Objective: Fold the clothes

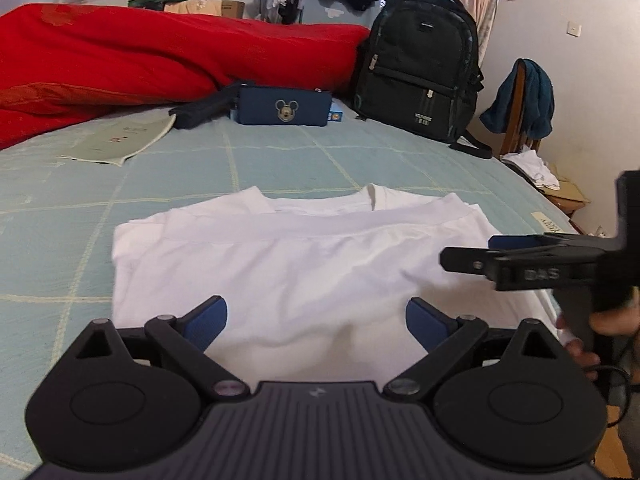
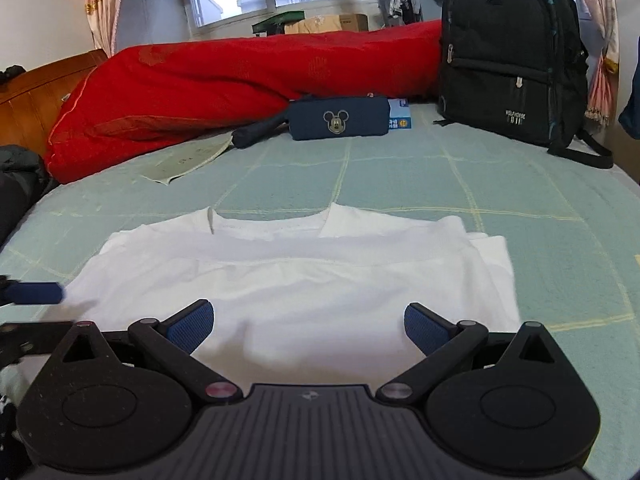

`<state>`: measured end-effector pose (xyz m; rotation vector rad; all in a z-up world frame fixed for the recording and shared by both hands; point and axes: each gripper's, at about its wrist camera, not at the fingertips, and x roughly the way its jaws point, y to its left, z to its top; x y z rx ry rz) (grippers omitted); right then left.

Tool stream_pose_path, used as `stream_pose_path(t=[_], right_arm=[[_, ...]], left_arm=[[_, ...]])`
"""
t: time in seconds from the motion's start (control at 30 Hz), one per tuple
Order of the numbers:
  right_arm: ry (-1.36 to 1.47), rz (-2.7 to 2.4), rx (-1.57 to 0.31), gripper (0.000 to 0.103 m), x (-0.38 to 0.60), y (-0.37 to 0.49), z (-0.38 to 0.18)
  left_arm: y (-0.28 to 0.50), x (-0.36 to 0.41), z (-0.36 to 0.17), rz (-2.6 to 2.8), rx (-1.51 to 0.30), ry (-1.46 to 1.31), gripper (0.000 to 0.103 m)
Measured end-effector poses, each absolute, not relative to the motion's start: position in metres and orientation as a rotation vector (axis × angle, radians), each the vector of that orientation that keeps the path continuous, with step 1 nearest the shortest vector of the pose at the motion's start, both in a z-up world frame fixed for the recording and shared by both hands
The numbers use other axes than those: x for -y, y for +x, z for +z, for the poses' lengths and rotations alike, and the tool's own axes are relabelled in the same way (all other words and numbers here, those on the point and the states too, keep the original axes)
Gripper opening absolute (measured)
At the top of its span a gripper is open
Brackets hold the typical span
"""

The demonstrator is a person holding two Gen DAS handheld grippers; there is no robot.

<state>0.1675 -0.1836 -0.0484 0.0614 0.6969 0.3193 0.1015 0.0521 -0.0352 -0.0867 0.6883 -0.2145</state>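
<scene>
The folded white cotton T-shirt lies flat on the pale green checked bedspread, beneath both grippers' wide-spread, empty jaws: left gripper, right gripper.

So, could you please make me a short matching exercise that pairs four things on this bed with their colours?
Things:
1. T-shirt
2. Quilt
3. Backpack
4. Pouch with the mouse badge

Colours:
A. Black
B. Dark blue
C. White
D. Red

Pairs: 1-C, 2-D, 3-A, 4-B
</scene>
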Motion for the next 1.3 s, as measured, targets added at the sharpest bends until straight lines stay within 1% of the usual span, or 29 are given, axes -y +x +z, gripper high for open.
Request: stream_pose_path(t=[0.17,0.33,0.47,0.57,0.73,0.83,1.03,1.17,1.3], right_arm=[[0.061,0.292,-0.741,0.103,0.178,0.182,-0.067],[0.107,0.275,-0.766,0.103,0.178,0.185,-0.068],[0.076,0.294,-0.750,0.103,0.177,0.181,-0.070],[0.013,0.316,-0.759,0.103,0.174,0.178,-0.066],[0.045,0.332,-0.753,0.103,0.173,0.159,-0.047],[0.037,0.337,-0.737,0.103,0.173,0.143,-0.041],[0.030,0.300,-0.774,0.103,0.176,0.128,-0.038],[0.039,0.291,-0.775,0.103,0.179,0.124,-0.037],[0.040,0.295,-0.769,0.103,0.178,0.121,-0.034]], left_arm=[[0.100,-0.056,-0.036,-0.197,-0.699,-0.078,0.096],[0.098,-0.054,-0.036,-0.199,-0.700,-0.078,0.096],[0.093,-0.052,-0.033,-0.205,-0.692,-0.067,0.096],[0.089,-0.052,-0.030,-0.199,-0.687,-0.063,0.096],[0.086,-0.053,-0.029,-0.199,-0.691,-0.063,0.096],[0.082,-0.051,-0.034,-0.201,-0.709,-0.052,0.096],[0.072,-0.050,-0.056,-0.215,-0.777,-0.051,0.096],[0.072,-0.059,-0.075,-0.212,-0.843,-0.109,0.096],[0.068,-0.064,-0.073,-0.218,-0.831,-0.127,0.096]])
